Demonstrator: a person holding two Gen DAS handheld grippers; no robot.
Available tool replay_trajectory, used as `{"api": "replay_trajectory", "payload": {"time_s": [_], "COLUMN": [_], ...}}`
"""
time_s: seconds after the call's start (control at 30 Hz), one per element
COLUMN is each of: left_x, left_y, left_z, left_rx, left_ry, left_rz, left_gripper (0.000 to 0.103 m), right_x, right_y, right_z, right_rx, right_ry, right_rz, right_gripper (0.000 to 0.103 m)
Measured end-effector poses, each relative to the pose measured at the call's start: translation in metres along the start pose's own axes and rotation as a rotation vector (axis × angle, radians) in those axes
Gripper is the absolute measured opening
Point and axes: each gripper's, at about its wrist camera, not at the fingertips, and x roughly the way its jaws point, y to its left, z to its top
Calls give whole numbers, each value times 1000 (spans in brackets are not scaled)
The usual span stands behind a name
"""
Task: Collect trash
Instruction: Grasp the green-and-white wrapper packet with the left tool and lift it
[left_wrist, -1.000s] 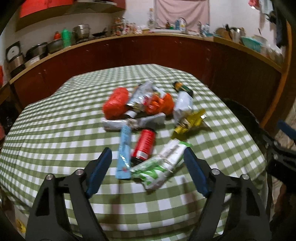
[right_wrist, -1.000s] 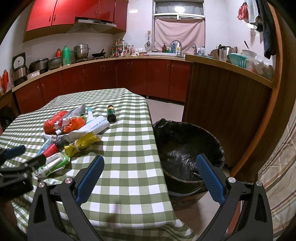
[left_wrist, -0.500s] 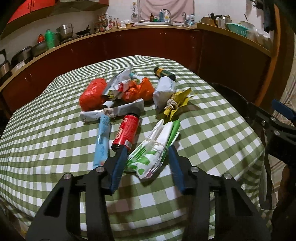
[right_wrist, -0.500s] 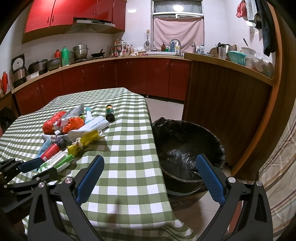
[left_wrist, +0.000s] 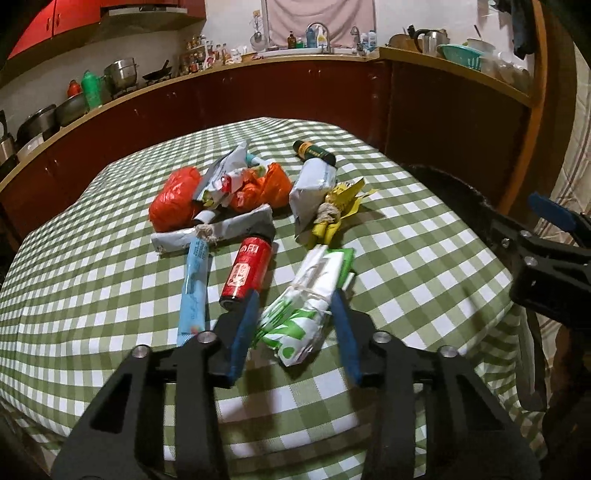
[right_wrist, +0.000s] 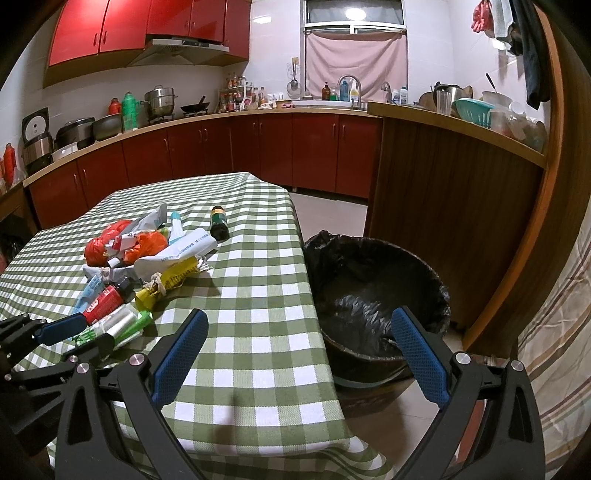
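A green and white wrapper bundle (left_wrist: 314, 280) tied with string lies near the front of the checked table (left_wrist: 424, 266). My left gripper (left_wrist: 293, 317) straddles its near end; the jaws are closing and both blue pads touch its sides. From the right wrist view the left gripper (right_wrist: 77, 332) sits low at the left on the bundle (right_wrist: 122, 325). Beside the bundle lie a red can (left_wrist: 245, 273), a blue tube (left_wrist: 194, 284), a yellow wrapper (left_wrist: 332, 214) and orange bags (left_wrist: 175, 203). My right gripper (right_wrist: 299, 314) hangs open and empty over the table's corner, next to the black-lined bin (right_wrist: 436, 288).
A white packet (left_wrist: 314, 181) and a dark bottle (left_wrist: 314, 152) lie further back in the pile. The bin stands on the floor right of the table, against a wooden counter (right_wrist: 443, 177). Dark red kitchen cabinets (right_wrist: 258, 147) run along the back wall.
The left gripper came down and forward onto the green and white bundle, and its jaws narrowed from wide apart to touching the bundle. The right gripper stayed where it was.
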Motion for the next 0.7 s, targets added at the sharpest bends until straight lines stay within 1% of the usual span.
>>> {"api": "replay_trajectory", "payload": {"time_s": [0.17, 0.2, 0.3, 0.33, 0.37, 0.4, 0.43, 0.53, 0.6, 0.63, 0.67, 0.7], "left_x": [-4, -6, -10, -11, -12, -13, -13, -11, -13, -14, -15, -16], "left_y": [-1, 1, 6, 8, 11, 14, 15, 15, 16, 17, 17, 17], "left_z": [1, 2, 3, 3, 3, 4, 4, 3, 3, 3, 2, 2], "left_rx": [6, 2, -15, -18, -25, -38, -44, -47, -56, -59, -61, -67], "left_ry": [-20, -27, -30, -33, -39, -41, -40, -28, -34, -35, -35, -36], "left_rz": [-17, -26, -35, -31, -39, -63, -69, -67, -70, -73, -74, -73], "left_gripper": [29, 25, 22, 14, 1, 1, 1, 1, 4, 10, 24, 32], "right_x": [1, 1, 1, 1, 2, 2, 2, 3, 2, 2, 1, 1], "right_y": [0, 0, 0, 0, 0, 1, 1, 3, 5, 5, 5, 6], "right_z": [-1, -1, -1, -1, -2, -2, -3, -3, -2, -3, -3, -2], "right_rx": [-1, -1, -1, -2, -3, -5, -6, -11, -13, -14, -15, -15], "right_ry": [1, 0, -1, -1, 0, 2, 3, 8, 7, 6, 6, 6], "right_rz": [-1, -1, -1, -1, -1, -1, -1, 0, 0, 0, 0, 1], "right_gripper": [97, 97, 97, 97, 97, 97, 97, 97, 97, 97, 97, 97]}}
